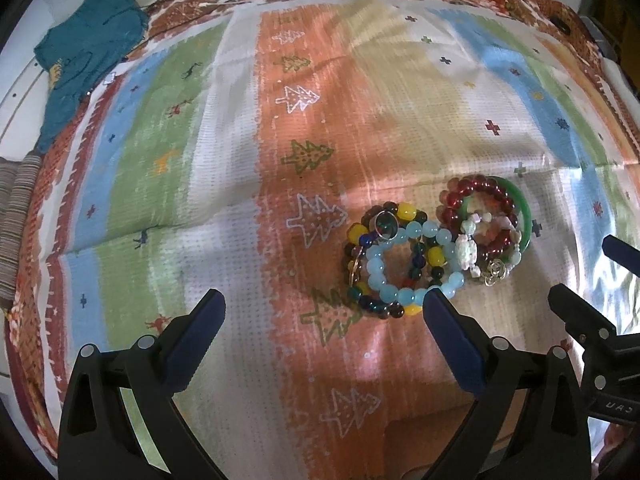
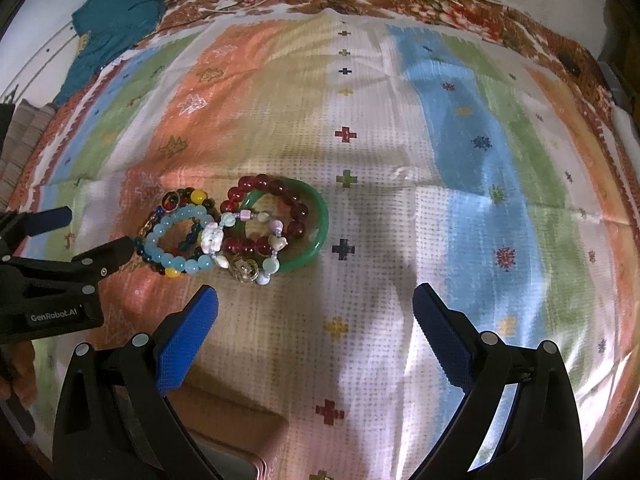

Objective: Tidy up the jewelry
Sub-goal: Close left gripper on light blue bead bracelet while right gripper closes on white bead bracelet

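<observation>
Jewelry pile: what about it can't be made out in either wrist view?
- Multicolor bead bracelet: partly under the light blue bead bracelet; the rest is hidden in both views.
- Gold chain: too small and tangled to identify.
- Green bangle: near arc covered by the dark red bead bracelet and pastel charm bracelet.
- Gold flower charm: blurred; attachment unclear.
</observation>
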`<state>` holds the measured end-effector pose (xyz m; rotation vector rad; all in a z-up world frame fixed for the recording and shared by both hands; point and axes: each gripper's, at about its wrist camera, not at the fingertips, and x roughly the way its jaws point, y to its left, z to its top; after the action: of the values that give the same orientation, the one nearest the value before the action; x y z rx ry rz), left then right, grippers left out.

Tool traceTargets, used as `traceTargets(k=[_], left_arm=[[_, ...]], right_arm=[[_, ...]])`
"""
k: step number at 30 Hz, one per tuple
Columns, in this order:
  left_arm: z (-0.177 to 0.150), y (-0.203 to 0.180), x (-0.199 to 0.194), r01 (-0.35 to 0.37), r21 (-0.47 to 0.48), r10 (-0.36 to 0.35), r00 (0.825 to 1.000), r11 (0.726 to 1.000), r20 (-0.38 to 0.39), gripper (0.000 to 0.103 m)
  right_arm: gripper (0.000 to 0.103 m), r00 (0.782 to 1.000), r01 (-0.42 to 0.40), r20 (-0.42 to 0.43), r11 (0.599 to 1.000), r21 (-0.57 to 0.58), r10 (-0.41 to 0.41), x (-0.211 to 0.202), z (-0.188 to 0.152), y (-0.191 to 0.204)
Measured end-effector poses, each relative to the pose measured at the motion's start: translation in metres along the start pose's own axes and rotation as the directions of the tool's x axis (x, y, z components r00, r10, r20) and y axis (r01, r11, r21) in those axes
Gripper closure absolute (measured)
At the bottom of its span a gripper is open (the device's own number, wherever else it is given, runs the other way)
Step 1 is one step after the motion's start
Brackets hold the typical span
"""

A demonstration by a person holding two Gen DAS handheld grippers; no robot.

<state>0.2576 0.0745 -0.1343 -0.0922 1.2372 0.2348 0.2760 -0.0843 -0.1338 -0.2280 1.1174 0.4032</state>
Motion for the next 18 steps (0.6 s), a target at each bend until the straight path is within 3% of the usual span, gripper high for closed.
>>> traceTargets(k=[18], left_arm=[[0.016, -0.001, 0.03, 0.035, 0.003, -0.035, 0.998, 0.999, -0.052, 0.013]], right_arm=[[0.005, 0.999, -0.003, -0.039, 1.0, -0.002, 0.003, 0.027, 0.015, 0.003]])
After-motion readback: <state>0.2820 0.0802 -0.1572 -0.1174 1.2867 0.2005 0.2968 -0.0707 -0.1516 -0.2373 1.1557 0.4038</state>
